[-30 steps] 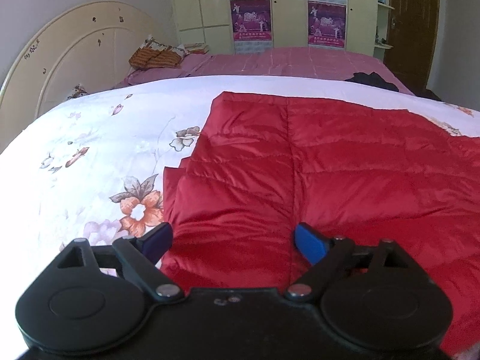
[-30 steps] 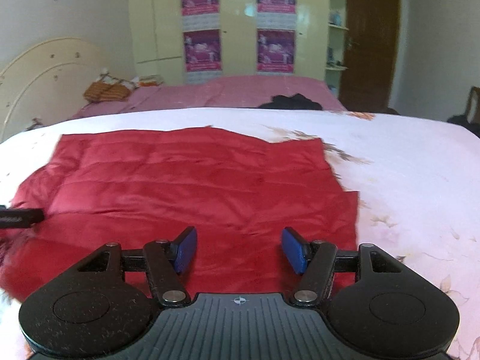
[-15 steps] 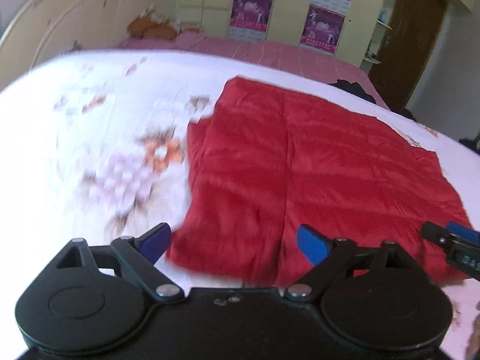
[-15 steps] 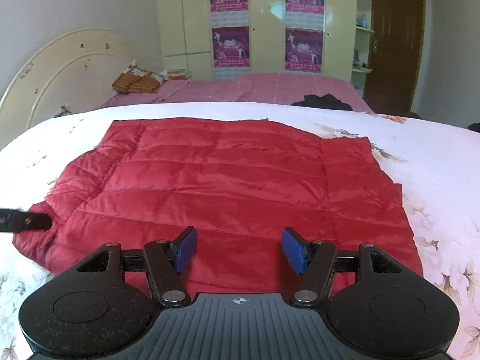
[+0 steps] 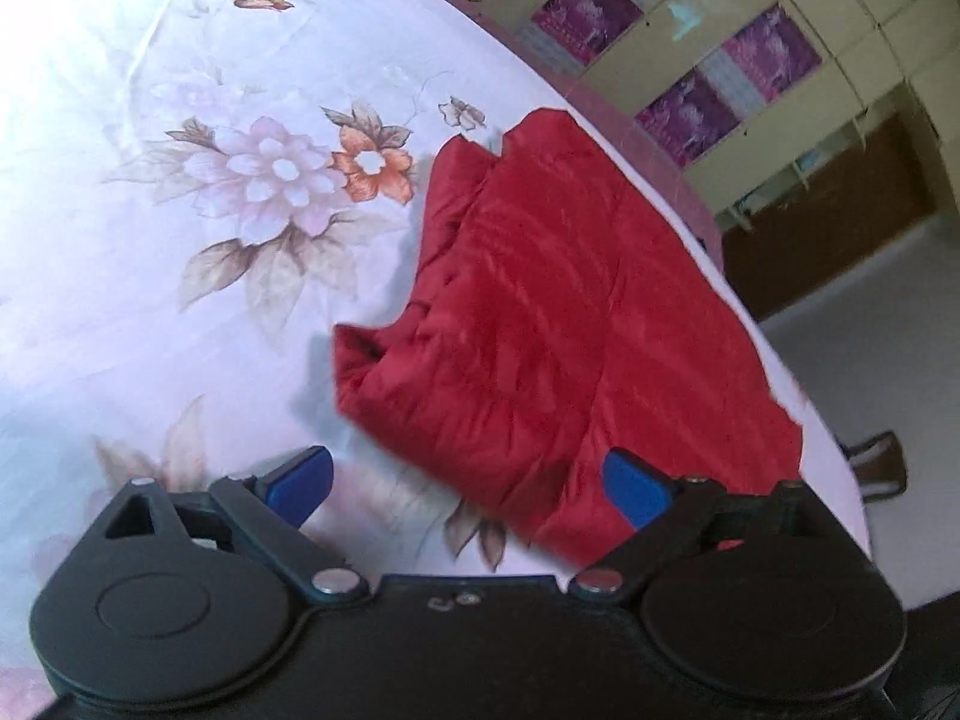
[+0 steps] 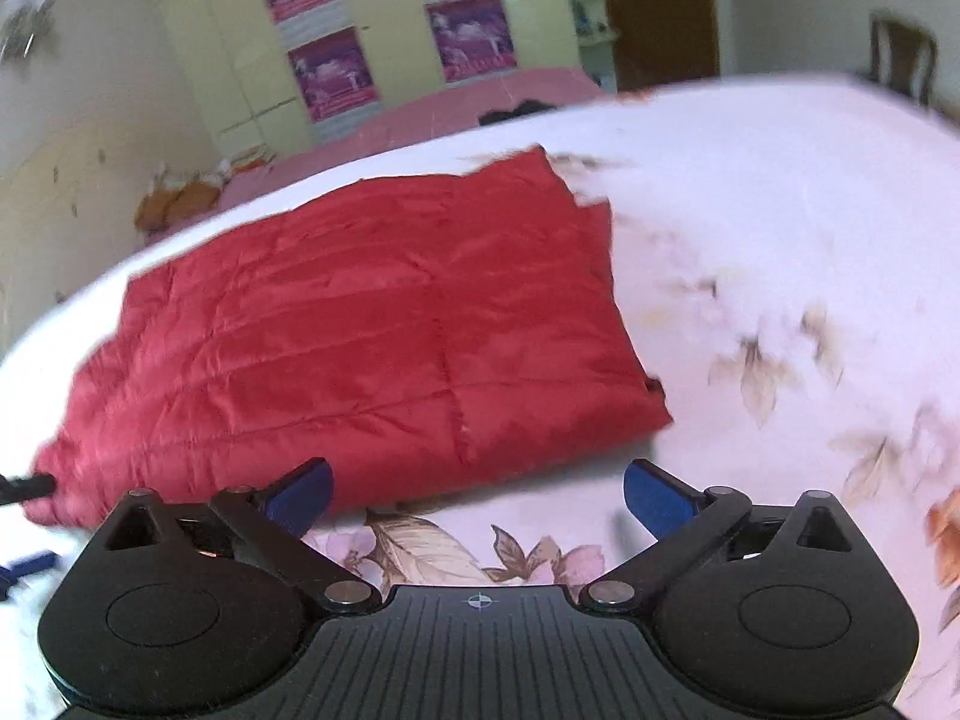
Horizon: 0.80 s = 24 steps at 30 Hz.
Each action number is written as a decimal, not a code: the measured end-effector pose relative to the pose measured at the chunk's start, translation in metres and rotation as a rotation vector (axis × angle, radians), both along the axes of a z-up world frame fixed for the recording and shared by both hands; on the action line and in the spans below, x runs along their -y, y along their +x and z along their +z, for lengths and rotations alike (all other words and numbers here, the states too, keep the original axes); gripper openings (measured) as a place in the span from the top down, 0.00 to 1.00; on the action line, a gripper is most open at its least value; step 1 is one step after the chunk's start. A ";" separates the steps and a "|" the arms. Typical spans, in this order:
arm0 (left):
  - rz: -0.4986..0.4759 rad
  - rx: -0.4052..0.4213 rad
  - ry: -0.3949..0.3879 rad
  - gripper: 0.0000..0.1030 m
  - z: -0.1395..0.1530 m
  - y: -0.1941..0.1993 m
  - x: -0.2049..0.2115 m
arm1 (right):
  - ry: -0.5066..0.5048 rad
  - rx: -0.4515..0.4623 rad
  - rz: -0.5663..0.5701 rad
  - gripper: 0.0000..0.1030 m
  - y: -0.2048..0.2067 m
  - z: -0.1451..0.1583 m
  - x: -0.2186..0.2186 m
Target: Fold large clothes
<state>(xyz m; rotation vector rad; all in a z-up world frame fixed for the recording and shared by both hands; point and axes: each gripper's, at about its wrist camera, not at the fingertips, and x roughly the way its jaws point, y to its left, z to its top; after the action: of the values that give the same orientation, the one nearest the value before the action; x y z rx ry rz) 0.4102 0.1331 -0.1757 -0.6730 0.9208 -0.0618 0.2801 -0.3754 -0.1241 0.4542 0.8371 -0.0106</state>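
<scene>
A red quilted jacket (image 5: 540,324) (image 6: 360,336) lies spread flat on the white floral bedspread (image 5: 180,240) (image 6: 750,210). My left gripper (image 5: 468,483) hovers over the jacket's near left corner, its jaws opening wide, with the red hem just ahead of the blue pads and nothing pressed between them. My right gripper (image 6: 477,492) hangs in front of the jacket's near edge, its jaws opening too, over bare bedspread with nothing between them. The tip of the left gripper (image 6: 24,487) shows at the jacket's left corner in the right wrist view.
A second bed with a pink cover (image 6: 456,102) stands behind, with a dark garment (image 6: 516,111) on it. Cream wardrobes with purple posters (image 6: 330,72) line the back wall, next to a brown door (image 6: 660,6). A chair (image 6: 900,60) stands at far right.
Both grippers have pulled back toward the jacket's near edge and rolled, tilting both views. The right jaws have spread much wider. The left jaws have widened slightly.
</scene>
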 end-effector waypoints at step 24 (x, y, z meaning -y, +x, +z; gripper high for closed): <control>-0.051 0.072 -0.007 0.84 0.026 -0.029 -0.018 | 0.259 0.029 -0.054 0.84 -0.016 0.015 0.021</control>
<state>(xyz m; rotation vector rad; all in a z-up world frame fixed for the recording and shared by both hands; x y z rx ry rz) 0.3816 0.1508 -0.1500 -0.6499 0.8689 -0.1337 0.2645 -0.3963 -0.1087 0.7186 0.8008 0.0552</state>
